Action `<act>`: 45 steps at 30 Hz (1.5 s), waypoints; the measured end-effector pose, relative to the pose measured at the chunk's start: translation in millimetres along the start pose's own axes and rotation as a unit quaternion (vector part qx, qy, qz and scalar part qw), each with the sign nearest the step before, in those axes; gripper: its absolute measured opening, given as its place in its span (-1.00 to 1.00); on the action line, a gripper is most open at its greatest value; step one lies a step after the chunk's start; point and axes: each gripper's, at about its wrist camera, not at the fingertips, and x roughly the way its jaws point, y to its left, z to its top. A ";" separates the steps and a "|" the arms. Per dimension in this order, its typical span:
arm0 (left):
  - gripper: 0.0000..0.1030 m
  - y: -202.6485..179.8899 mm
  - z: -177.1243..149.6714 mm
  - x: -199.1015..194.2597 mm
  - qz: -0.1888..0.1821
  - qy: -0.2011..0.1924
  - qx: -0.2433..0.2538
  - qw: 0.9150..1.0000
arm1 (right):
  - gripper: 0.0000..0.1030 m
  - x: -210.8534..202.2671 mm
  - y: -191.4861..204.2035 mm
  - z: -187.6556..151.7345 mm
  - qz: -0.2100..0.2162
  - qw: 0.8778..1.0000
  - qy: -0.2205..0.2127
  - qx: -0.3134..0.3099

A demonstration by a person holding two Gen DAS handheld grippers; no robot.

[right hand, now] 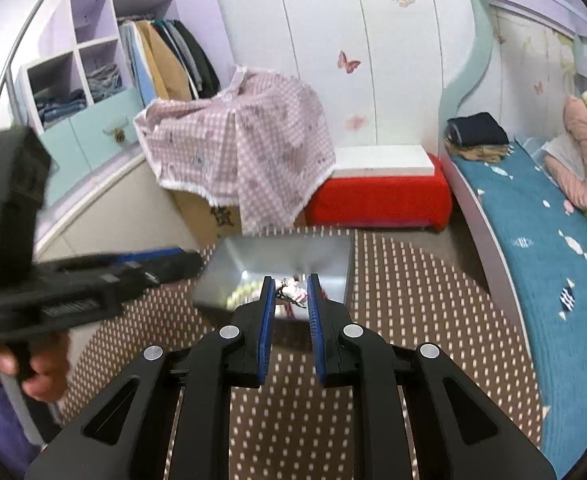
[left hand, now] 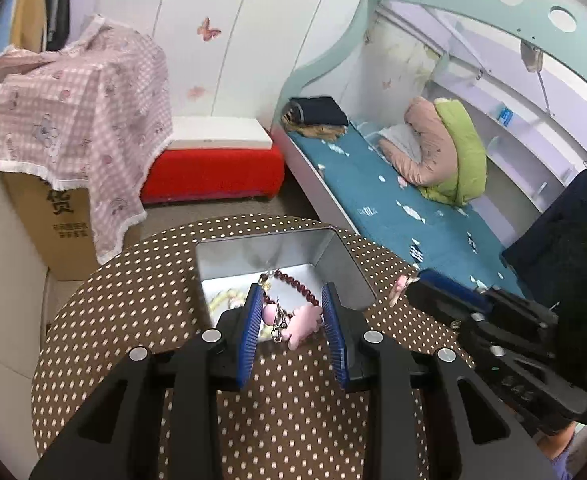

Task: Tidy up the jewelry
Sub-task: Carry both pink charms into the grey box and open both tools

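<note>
Over a brown polka-dot desk (left hand: 133,300), with an open metal tin (left hand: 345,256) at 12 o'clock from both grippers.

Left gripper (left hand: 293,292): fingers part-way apart, tilted down toward the tin's near edge. Framed between them, a pink flower-shaped charm (left hand: 305,322) on a metal key clasp, its petals at the 3 o'clock pad and a small pink ball at the 9 o'clock pad. Cannot tell whether pinched or merely lying behind the fingers. Just past the fingertips, at 12 o'clock, a dark red bead bracelet (left hand: 293,278) on the tin floor. At 10 o'clock inside the tin, pale yellowish beads (left hand: 225,300), blurred.

Right gripper (right hand: 289,280): fingers narrowed onto a small pink-and-white trinket (right hand: 291,292) with a dark clip, held at the very tips, above the tin's near side. From the left wrist view, at 3 o'clock, the same gripper with a bit of pink poking out of its tip.

From the right wrist view, at 9 o'clock, the left gripper blurred, gripped by a hand (right hand: 41,376) at 8 o'clock.

Beyond the desk: a cardboard box (left hand: 53,232) under a pink checked cloth (left hand: 73,120) at 10 o'clock, a red stool (left hand: 213,172) at 12, a bed (left hand: 373,184) with a teal sheet at 2.
</note>
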 end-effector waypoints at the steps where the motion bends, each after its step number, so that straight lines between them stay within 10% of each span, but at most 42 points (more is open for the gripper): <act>1: -0.44 1.4 3.3 6.8 0.003 0.006 -0.001 1.000 | -0.67 3.3 -0.6 5.8 -0.001 1.000 0.000 0.000; 16: -0.44 16.2 -2.3 66.9 0.023 0.072 -0.012 0.997 | -0.67 63.8 -6.4 9.4 -0.013 0.999 0.049 -0.002; 45: -0.12 24.9 -7.7 34.4 0.021 0.029 -0.039 0.999 | -0.67 75.7 -8.2 2.5 -0.014 0.998 0.055 0.005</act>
